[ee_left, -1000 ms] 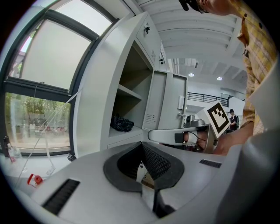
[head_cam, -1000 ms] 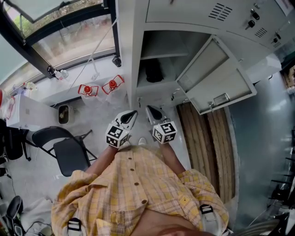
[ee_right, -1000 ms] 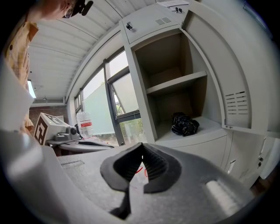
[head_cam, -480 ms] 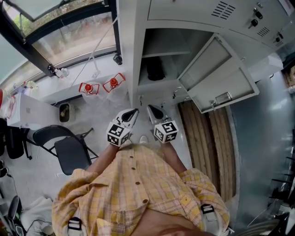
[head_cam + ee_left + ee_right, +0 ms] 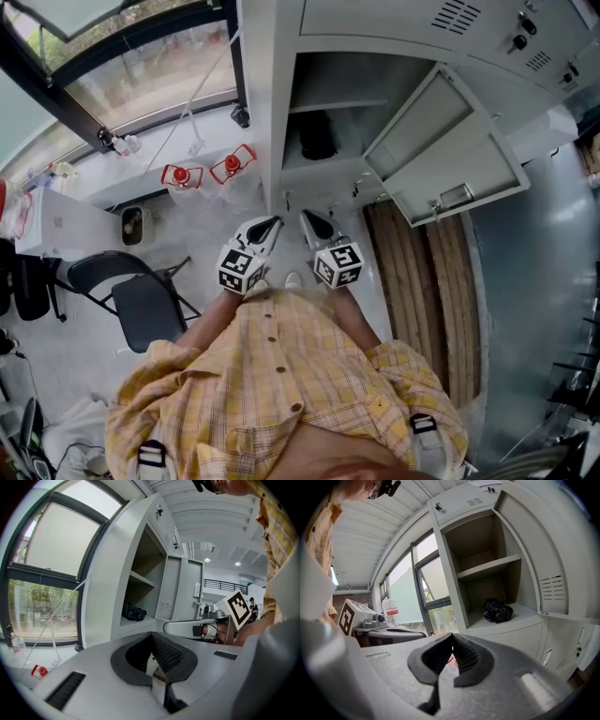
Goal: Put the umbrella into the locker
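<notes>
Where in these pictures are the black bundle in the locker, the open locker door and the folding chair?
black bundle (image 5: pixel 498 611): right gripper view, on its middle.
locker door (image 5: pixel 441 150): head view, on the inner panel.
folding chair (image 5: pixel 143 316): head view, on the seat.

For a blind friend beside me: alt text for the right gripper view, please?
An open grey locker holds a black bundled umbrella on its lower shelf. In front, the right tongs are shut with nothing between them; a window shows at the left.
</notes>
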